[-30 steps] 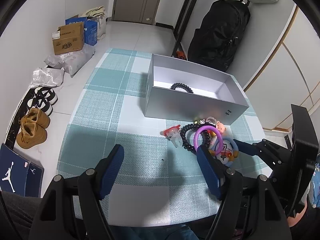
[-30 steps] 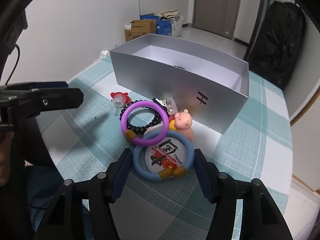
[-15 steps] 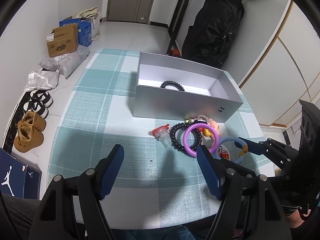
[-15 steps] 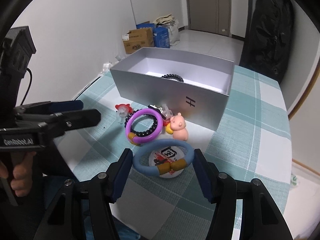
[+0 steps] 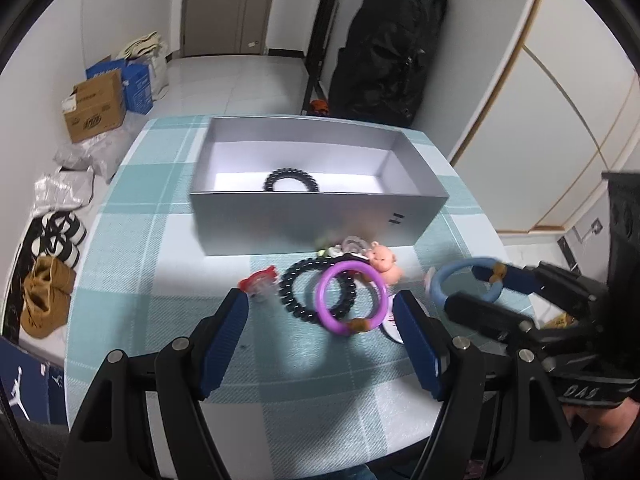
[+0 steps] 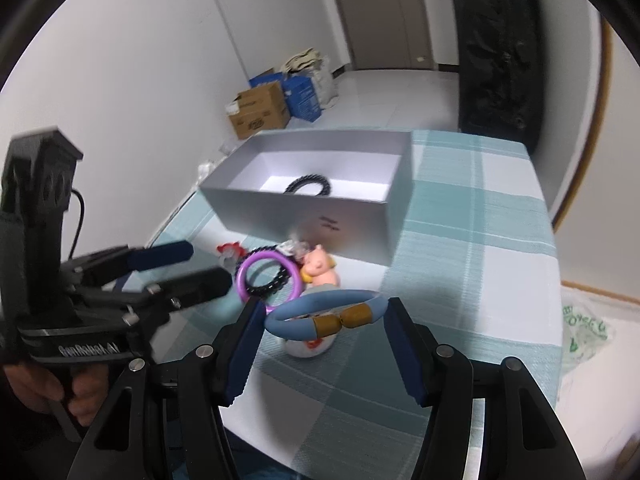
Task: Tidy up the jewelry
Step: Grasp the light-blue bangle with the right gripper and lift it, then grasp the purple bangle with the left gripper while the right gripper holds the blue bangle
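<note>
Right wrist view: the right gripper (image 6: 320, 322) fingers (image 6: 244, 344) clamp the blue bangle (image 6: 324, 316) across its width, and the bangle hangs clear of the table (image 6: 480, 280), above a round printed badge (image 6: 308, 346). Left wrist view: the left gripper (image 5: 320, 340) fingers (image 5: 224, 340) stand wide with nothing between them, poised over the front part of the table.

Just beyond the left gripper lies the remaining cluster: a purple bangle (image 5: 352, 298) resting on a black bead bracelet (image 5: 304, 288), a pink pig figure (image 5: 384, 264) at its right, and a red-and-clear piece (image 5: 260, 282) at its left. All sit just beside the front wall of the grey box (image 5: 316, 224), which occupies the far half of the table. One black coil band (image 5: 290, 180) lies inside, near the front wall.

Step in hand, as judged: transfer of the blue bangle to the box. The next move calls for raising the bangle above the front wall, carrying it over the open interior, then spreading the fingers to release. Avoid striking the wall.
</note>
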The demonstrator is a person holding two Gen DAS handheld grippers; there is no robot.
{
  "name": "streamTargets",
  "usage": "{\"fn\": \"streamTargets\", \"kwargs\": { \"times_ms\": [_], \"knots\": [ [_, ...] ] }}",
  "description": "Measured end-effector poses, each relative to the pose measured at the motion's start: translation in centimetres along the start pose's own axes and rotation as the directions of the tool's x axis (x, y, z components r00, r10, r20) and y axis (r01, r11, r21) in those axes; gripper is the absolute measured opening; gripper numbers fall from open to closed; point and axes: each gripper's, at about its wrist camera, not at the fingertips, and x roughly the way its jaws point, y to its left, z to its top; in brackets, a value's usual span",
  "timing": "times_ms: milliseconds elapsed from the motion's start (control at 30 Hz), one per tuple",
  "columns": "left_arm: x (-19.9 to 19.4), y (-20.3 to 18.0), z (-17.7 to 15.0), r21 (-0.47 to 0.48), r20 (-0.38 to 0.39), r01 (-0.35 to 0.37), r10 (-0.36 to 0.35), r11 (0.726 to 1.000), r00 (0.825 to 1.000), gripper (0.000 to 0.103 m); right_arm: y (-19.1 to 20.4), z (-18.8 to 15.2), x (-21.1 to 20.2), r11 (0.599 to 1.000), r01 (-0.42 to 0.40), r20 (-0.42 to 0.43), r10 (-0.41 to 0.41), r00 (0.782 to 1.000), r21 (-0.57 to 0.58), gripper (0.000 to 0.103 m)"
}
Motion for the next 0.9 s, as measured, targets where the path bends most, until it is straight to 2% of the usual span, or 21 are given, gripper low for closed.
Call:
{"fn": "streamTargets", "kwargs": {
  "times_ms": [133, 200, 300, 467, 600, 667, 900],
  "knots": [
    [0.5, -1.0, 0.1, 0.029, 0.003, 0.037, -0.037, 0.999, 0.999, 0.071, -1.0, 0.2, -0.7, 0.999, 0.003, 0.021, -0.004, 1.0, 0.037, 0.06],
    [1.0, -2.1, 0.0, 0.085, 0.005, -0.018, 0.017, 0.996, 1.0, 0.071, -1.3, 0.2, -1.0, 0.999, 0.003, 0.028, -0.004, 1.0, 0.047, 0.06],
    [2.1, -2.5, -0.1, 0.112, -0.03, -0.078, 0.081, 0.991, 0.996, 0.071, -1.6, 0.2, -1.3, 0.998, -0.001, 0.039, -0.002, 0.999, 0.058, 0.06],
    [2.3, -2.4, 0.0, 0.113, -0.032, -0.085, 0.089, 0.99, 0.996, 0.071, -1.9, 0.2, -1.6, 0.997, -0.006, 0.05, 0.002, 0.999, 0.072, 0.06],
    [3.0, -2.9, -0.2, 0.155, -0.033, -0.1, 0.107, 0.983, 0.994, 0.071, -2.1, 0.3, -1.7, 0.997, -0.005, 0.053, 0.001, 0.999, 0.077, 0.06],
    [3.5, -3.0, -0.3, 0.166, -0.046, -0.106, 0.115, 0.98, 0.992, 0.053, -2.2, 0.3, -1.7, 0.997, 0.0, 0.054, -0.004, 0.999, 0.076, 0.06],
    [3.0, -3.2, -0.3, 0.171, -0.045, -0.082, 0.09, 0.982, 0.995, 0.047, -2.5, 0.3, -2.0, 0.996, -0.001, 0.064, -0.004, 0.998, 0.086, 0.06]
  ]
}}
